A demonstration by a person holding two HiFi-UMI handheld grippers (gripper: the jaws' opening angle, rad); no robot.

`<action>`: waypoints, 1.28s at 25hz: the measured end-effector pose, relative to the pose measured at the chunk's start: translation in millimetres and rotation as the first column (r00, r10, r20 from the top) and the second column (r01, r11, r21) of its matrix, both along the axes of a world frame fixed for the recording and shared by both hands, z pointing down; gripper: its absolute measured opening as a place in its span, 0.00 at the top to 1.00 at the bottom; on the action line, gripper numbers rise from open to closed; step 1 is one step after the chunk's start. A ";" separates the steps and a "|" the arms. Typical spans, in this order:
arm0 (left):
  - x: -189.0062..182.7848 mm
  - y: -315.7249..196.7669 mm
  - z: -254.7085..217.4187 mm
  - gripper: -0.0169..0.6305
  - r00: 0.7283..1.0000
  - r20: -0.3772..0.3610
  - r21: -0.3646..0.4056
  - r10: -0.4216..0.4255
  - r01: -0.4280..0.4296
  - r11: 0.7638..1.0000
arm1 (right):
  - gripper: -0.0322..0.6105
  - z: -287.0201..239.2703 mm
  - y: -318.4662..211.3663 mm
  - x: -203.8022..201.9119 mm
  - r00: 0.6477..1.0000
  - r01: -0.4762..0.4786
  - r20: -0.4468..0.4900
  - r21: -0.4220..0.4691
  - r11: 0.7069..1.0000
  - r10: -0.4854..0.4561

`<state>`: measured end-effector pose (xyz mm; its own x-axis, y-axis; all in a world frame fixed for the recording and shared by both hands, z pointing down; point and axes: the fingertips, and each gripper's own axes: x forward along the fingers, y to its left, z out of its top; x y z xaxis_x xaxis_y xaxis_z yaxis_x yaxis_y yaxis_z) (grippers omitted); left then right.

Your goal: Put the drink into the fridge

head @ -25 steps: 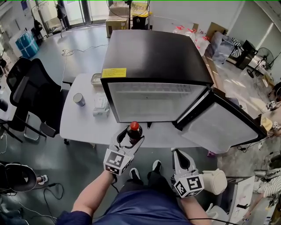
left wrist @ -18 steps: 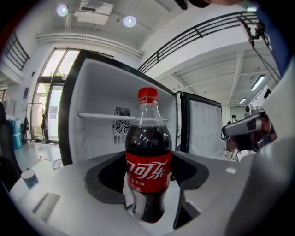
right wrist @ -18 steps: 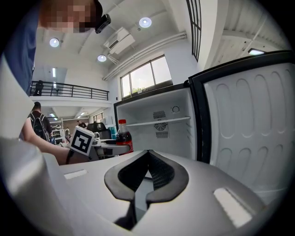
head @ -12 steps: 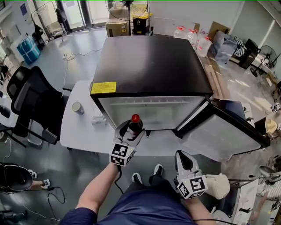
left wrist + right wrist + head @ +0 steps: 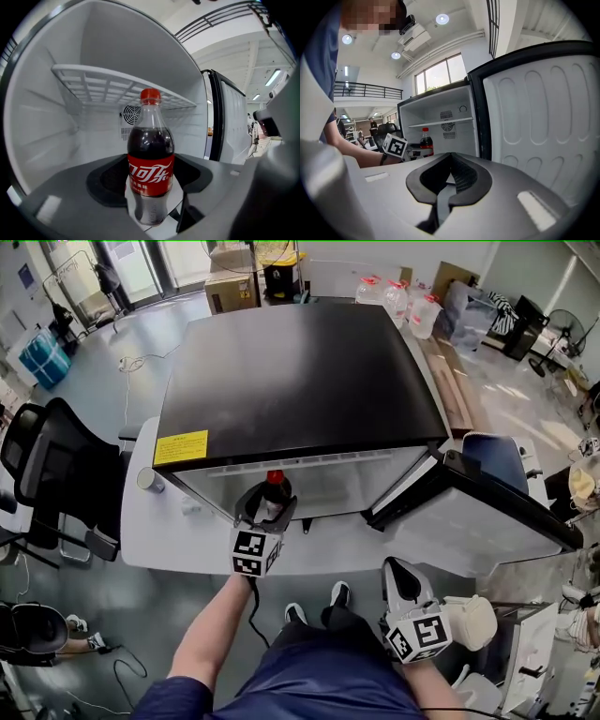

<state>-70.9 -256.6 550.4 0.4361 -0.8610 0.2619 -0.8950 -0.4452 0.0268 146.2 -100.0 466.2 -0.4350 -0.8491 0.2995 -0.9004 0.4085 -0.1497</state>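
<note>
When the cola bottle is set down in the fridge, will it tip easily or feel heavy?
The cola bottle looks nearly full, so probably heavy for its size. Tall and narrow, it may tip if released tilted. Smooth plastic could slip.

Head view: cola bottle (image 5: 274, 482) mostly hidden by left gripper (image 5: 263, 514), only red cap and neck show. Fridge (image 5: 300, 371) interior hidden under its black top; yellow label (image 5: 181, 447) print too small to read. Right gripper view: fridge door (image 5: 534, 126) cut off at right edge.
</note>
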 end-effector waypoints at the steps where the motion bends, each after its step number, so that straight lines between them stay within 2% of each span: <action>1: 0.5 -4.9 1.5 0.51 1.000 0.002 -0.001 0.000 0.000 1.000 | 0.94 1.4 -0.9 2.4 1.000 -0.007 0.000 -0.002 1.000 0.007; 17: 6.1 -79.1 12.2 0.51 0.999 0.003 -0.004 -0.041 0.041 0.999 | 0.94 13.6 0.6 41.5 0.994 -0.110 -0.010 -0.050 0.993 0.110; 23: 6.1 -92.5 17.9 0.50 0.998 -0.029 -0.014 -0.061 0.060 0.998 | 0.94 18.0 1.4 43.7 0.993 -0.116 -0.013 -0.060 0.991 0.116; 32: 6.4 -103.5 23.0 0.50 0.996 -0.033 -0.022 -0.082 0.081 0.996 | 0.94 19.7 -2.8 34.4 0.997 -0.078 -0.018 -0.074 0.994 0.077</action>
